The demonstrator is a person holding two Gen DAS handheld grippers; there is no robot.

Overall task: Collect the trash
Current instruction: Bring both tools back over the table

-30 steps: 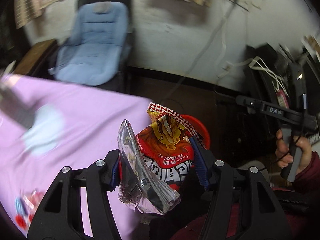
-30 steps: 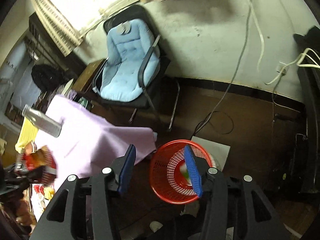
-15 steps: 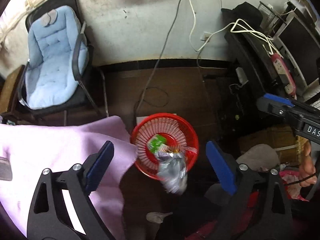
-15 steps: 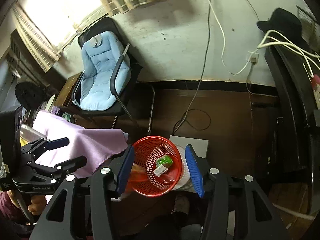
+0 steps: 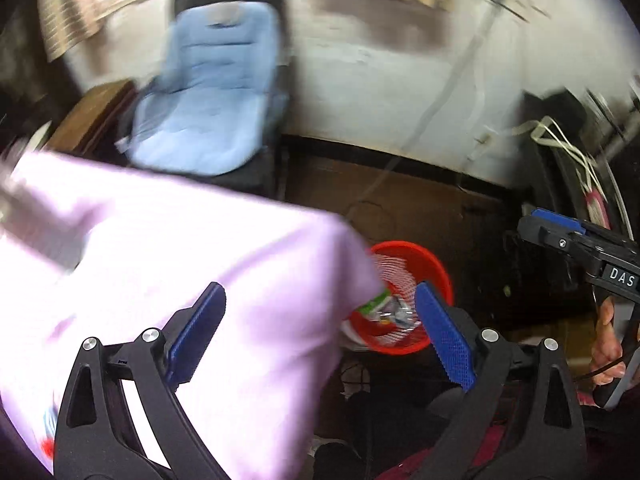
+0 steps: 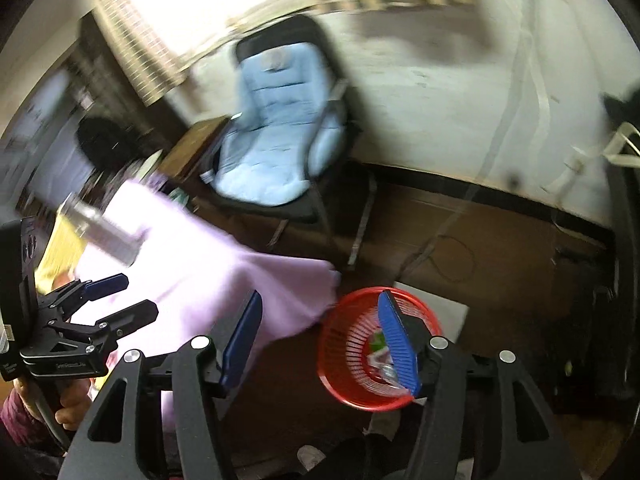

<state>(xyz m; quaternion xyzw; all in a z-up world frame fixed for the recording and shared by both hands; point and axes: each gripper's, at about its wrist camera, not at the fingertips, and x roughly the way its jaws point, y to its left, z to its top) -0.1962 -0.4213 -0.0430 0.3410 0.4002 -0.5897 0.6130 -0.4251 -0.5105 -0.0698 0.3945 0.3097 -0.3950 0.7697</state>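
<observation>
A red mesh basket (image 5: 400, 247) stands on the floor beside the table's corner, with a green wrapper and a silver foil bag (image 5: 394, 313) inside. My left gripper (image 5: 320, 336) is open and empty above the pink cloth's (image 5: 180, 264) edge, left of the basket. The right wrist view looks down on the same basket (image 6: 352, 344) and its wrappers (image 6: 380, 356). There my right gripper (image 6: 320, 340) has its jaws opening with nothing between them. A clear bottle (image 6: 104, 236) lies on the cloth. The picture is blurred.
A black chair with a blue cushion (image 6: 276, 128) stands against the wall behind the table. Cables run over the brown floor (image 6: 448, 248). Dark furniture (image 5: 560, 152) fills the right side. Each gripper shows in the other's view: the left (image 6: 138, 296), the right (image 5: 532, 226).
The left gripper let go of a red snack bag and a silver foil bag, which fell into the basket. It then swung back over the pink cloth. The right jaws stand wider.
</observation>
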